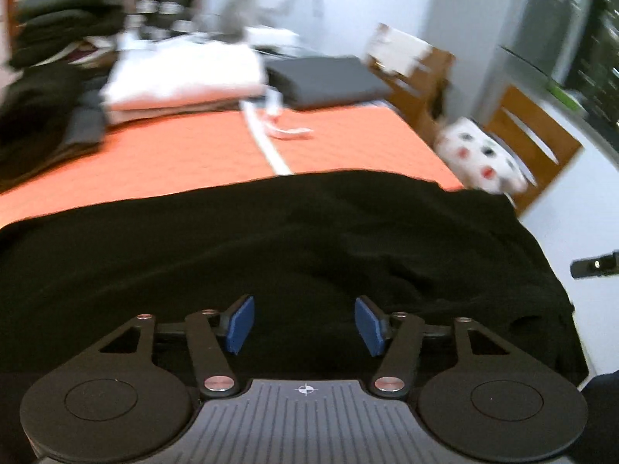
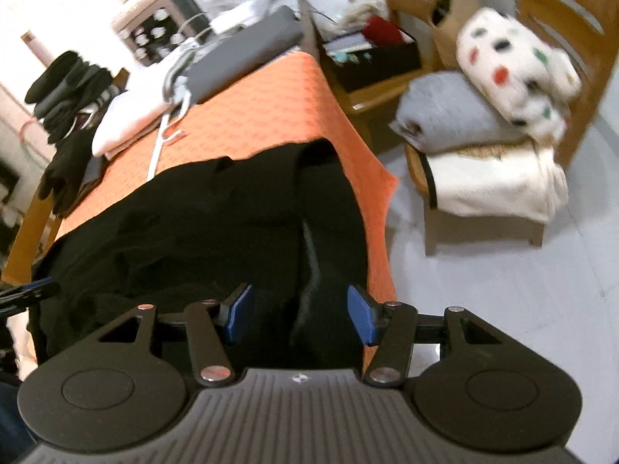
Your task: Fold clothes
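Orange tabletop (image 1: 185, 154) carries a black garment (image 1: 271, 239); both hand-held grippers, left (image 1: 305, 323) and right (image 2: 298, 317), gape empty—pinch its near edge evenly.

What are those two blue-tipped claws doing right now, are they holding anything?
Left gripper: open, holding nothing, above the rumpled black cloth garment.
Right gripper: open, holding nothing, above the same garment.

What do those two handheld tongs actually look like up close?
Both match: the left tongs and right tongs have blue ribbed pads on black linkage arms with silver rivets, two round black discs, and a grey ridged body bearing a small crosshair mark.
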